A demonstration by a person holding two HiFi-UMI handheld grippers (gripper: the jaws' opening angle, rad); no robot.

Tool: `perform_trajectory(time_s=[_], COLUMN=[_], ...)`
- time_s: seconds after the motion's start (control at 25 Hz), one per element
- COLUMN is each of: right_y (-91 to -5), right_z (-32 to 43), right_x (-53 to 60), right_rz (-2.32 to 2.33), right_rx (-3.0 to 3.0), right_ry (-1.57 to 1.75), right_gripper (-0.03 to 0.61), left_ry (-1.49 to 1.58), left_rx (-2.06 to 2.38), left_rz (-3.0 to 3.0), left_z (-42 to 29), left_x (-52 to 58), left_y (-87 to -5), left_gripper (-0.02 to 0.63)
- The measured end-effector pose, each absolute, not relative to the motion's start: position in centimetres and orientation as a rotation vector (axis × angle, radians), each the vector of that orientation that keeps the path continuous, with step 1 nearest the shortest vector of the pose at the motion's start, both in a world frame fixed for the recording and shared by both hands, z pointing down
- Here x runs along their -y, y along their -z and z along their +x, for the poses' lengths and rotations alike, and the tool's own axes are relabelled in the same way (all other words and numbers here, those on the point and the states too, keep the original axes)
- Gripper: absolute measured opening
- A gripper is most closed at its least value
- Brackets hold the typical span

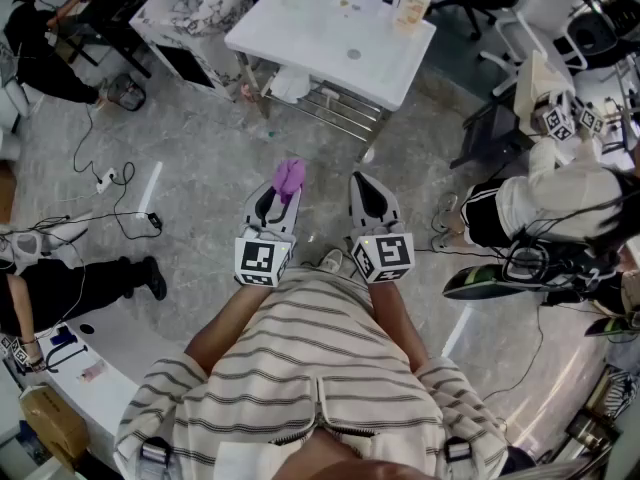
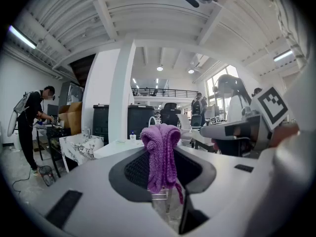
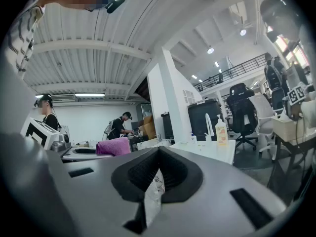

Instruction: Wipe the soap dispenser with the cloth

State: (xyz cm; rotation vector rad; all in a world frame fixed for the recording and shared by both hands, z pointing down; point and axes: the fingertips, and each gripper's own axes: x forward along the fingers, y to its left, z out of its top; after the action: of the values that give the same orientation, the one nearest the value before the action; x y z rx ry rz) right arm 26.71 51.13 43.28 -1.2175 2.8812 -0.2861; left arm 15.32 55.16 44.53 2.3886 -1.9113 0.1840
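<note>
In the head view both grippers are held side by side in front of the person's striped shirt, over the grey floor, well short of the white table point(image 1: 330, 48). My left gripper point(image 1: 281, 190) is shut on a purple cloth point(image 1: 290, 176) that bunches above its tips; the cloth point(image 2: 160, 149) hangs over the closed jaws of that gripper point(image 2: 165, 184). My right gripper point(image 1: 366, 182) is shut with nothing in it point(image 3: 157, 158). The soap dispenser point(image 1: 413, 4), a pale pump bottle, stands on the table's far right corner point(image 3: 221, 131). From the right gripper view the cloth point(image 3: 112, 147) shows at the left.
A metal rack point(image 1: 330, 103) sits under the table, with a marble-patterned unit point(image 1: 190, 8) to its left. Cables point(image 1: 110, 180) lie on the floor at the left. A seated person point(image 1: 540, 203) and office chairs point(image 1: 530, 28) are at the right; another person's legs point(image 1: 70, 283) at the left.
</note>
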Motion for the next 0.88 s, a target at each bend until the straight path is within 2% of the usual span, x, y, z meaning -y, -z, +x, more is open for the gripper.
perform_trajectory(time_s=[0.88], right_y=[-45.2], right_z=[28.5], right_x=[-47.7], right_rz=[-1.105], right_rx=[-2.879], right_ry=[0.351], right_gripper=[0.008], left_ry=[-0.24], left_rx=[1.938], left_rz=[2.35], left_z=[17.3], left_x=[-52.4], left_y=[-47.3], left_gripper=[0.117])
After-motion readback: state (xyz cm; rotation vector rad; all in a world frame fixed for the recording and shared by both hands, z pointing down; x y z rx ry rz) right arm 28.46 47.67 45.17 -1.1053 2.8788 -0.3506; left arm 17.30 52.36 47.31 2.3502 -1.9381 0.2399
